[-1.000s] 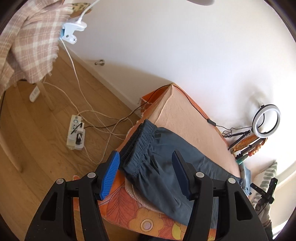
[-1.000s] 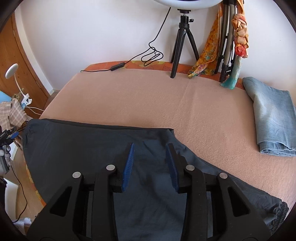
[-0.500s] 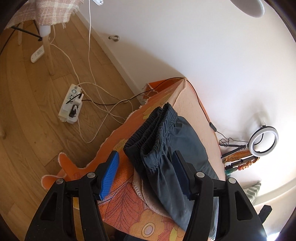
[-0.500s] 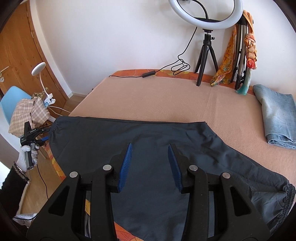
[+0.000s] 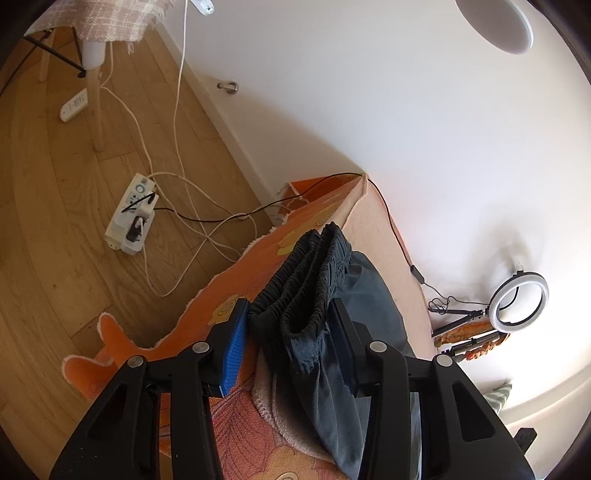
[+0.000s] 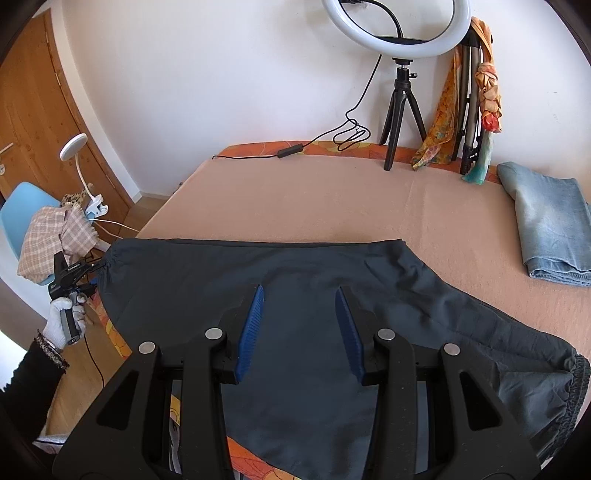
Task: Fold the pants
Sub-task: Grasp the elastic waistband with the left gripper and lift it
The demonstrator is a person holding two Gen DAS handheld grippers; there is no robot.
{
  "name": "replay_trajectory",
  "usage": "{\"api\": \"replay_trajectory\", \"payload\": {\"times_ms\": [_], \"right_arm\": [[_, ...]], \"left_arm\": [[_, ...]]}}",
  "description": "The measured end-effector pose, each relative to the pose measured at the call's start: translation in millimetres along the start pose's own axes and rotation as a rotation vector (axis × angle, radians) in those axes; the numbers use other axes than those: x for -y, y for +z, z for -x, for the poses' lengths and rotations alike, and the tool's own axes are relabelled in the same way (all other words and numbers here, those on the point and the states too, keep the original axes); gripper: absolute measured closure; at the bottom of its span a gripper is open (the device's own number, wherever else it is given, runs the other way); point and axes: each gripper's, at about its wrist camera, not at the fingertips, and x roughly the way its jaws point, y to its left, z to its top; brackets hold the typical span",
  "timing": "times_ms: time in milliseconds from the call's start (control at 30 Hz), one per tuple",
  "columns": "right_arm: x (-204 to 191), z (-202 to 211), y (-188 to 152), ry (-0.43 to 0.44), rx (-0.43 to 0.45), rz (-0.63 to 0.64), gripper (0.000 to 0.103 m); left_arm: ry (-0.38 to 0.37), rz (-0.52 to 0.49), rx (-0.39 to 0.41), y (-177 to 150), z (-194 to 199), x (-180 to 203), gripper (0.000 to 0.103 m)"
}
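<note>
Compared with one second earlier, the bed with its peach blanket occupies more of the right wrist view, and the ring light is fully in frame. The dark pants now show their whole upper edge, spread flat across the near half of the bed, waistband at the left edge and a cuff at the right. In the left wrist view the waistband has moved from beyond the fingertips to between them. The left gripper is released, jaws apart on either side of the gathered elastic. The right gripper is released, jaws spread above the seat fabric; contact cannot be determined
</note>
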Motion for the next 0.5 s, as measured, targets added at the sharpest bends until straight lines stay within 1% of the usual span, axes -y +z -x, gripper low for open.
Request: {"api": "replay_trajectory", "payload": {"times_ms": [33, 67, 100, 133, 233, 333, 433, 500], "right_arm": [[1.2, 0.1, 0.0, 0.0, 0.003, -0.006, 0.06], [2.0, 0.2, 0.0, -0.001, 0.005, -0.011, 0.06], [1.9, 0.2, 0.0, 0.0, 0.007, -0.014, 0.06], [1.8, 0.4, -0.1, 0.002, 0.007, -0.015, 0.06], [0.5, 1.4, -0.1, 0.008, 0.008, -0.019, 0.06], [-2.8, 2.6, -0.8, 0.014, 0.012, -0.015, 0.06], [-7.2, 2.9, -1.4, 0.028, 0.007, -0.018, 0.06], [-12.8, 1.5, -1.5, 0.047, 0.0, -0.014, 0.06]], "left_arm": [[0.006, -0.001, 0.006, 0.2, 1.0, 0.1, 0.075], [0.013, -0.004, 0.014, 0.3, 2.5, 0.5, 0.079], [0.016, -0.011, 0.024, 0.3, 3.7, 1.7, 0.081], [0.021, -0.021, 0.033, 0.3, 4.6, 3.7, 0.086], [0.039, -0.073, 0.058, 0.0, 6.6, 15.6, 0.088], [0.03, -0.123, 0.098, -1.8, 12.9, 35.0, 0.089], [0.034, -0.24, 0.134, -8.4, 18.1, 66.3, 0.089], [0.021, -0.322, 0.142, -16.3, 18.9, 89.2, 0.089]]}}
